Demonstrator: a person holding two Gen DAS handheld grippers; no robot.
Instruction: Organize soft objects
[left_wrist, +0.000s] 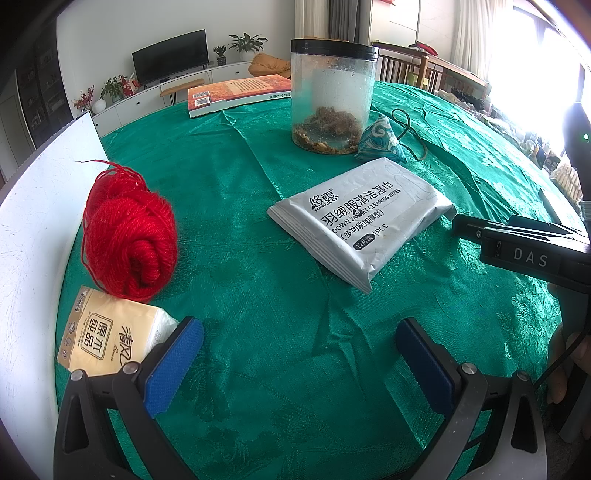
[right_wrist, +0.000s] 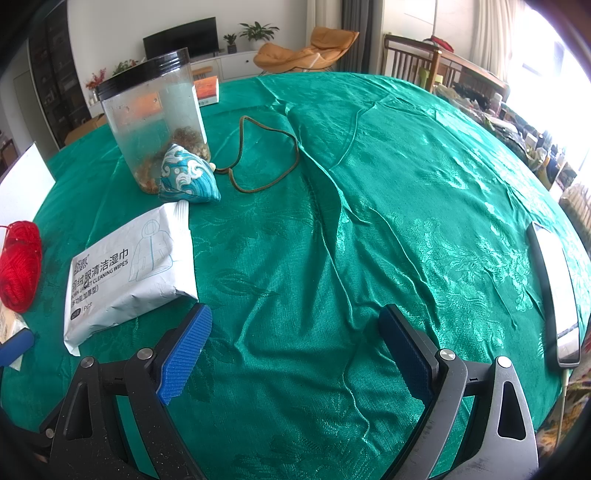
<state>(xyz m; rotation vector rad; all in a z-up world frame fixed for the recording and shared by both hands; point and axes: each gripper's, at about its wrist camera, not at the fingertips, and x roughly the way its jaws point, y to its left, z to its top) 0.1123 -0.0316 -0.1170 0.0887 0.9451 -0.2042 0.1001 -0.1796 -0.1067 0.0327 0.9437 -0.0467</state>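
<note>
Both the left gripper (left_wrist: 299, 354) and the right gripper (right_wrist: 295, 343) are held wide apart and empty above the green tablecloth (right_wrist: 369, 221). The wipes pack (left_wrist: 360, 218) is laid between the red yarn ball (left_wrist: 129, 236) and the blue pouch (right_wrist: 188, 177).

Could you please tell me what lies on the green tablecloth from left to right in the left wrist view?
Yellow tissue pack → red yarn ball → white wet-wipes packet; behind them, orange book → clear plastic jar → blue patterned pouch.
</note>
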